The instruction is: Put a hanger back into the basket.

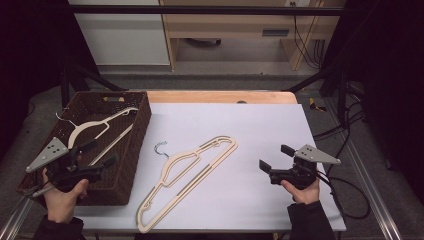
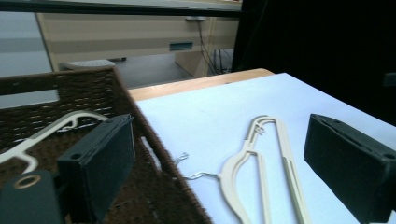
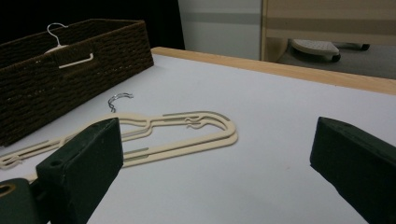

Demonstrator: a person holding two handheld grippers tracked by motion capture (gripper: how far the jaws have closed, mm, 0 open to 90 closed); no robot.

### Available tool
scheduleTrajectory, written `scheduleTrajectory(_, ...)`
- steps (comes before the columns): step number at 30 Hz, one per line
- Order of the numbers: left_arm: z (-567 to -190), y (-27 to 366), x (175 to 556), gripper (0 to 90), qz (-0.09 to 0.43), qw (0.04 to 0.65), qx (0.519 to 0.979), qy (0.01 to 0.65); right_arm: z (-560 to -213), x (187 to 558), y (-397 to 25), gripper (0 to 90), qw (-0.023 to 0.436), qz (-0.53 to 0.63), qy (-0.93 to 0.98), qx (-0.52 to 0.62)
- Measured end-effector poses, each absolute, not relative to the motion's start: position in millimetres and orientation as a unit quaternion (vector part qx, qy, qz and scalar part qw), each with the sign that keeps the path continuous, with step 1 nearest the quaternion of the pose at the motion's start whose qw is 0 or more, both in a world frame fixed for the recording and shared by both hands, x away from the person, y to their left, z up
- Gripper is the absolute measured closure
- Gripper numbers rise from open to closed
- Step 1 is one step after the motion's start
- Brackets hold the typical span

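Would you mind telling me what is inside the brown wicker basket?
The basket holds one cream hanger with a metal hook, lying tilted against the inner walls. The left gripper hovers over the near end, hiding part of the floor there.

Left gripper (image 2: 219, 172) jaws spread wide, empty. Cream hanger (image 2: 261, 172) flat on white table (image 2: 210, 107), beside brown wicker basket (image 2: 154, 182).
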State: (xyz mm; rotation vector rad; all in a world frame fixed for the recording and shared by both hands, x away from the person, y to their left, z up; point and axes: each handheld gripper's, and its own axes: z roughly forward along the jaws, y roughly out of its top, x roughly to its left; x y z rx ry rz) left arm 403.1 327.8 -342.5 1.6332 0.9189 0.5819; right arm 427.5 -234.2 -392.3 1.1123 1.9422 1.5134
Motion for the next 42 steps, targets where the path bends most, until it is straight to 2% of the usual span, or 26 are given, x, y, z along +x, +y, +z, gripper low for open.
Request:
scheduleTrajectory(11,-355.0,317.9,402.9,8.6,0.238,0.552,0.703,0.380,-380.5,441.6,-188.8,6.1,0.196,0.558,0.714,0.376)
scheduleTrajectory(21,-355.2,326.1,400.5,8.1,0.242,0.546,0.704,0.385,-369.0,463.5,-120.8,12.8,0.179,0.538,0.748,0.346)
scheduleTrajectory(34,-360.6,341.2,405.0,7.5,0.239,0.542,0.698,0.402,-374.6,496.0,-46.8,19.0,0.163,0.514,0.770,0.340)
scheduleTrajectory(42,-359.8,348.0,404.1,7.7,0.240,0.549,0.689,0.407,-384.2,510.4,-17.2,25.8,0.155,0.505,0.784,0.327)
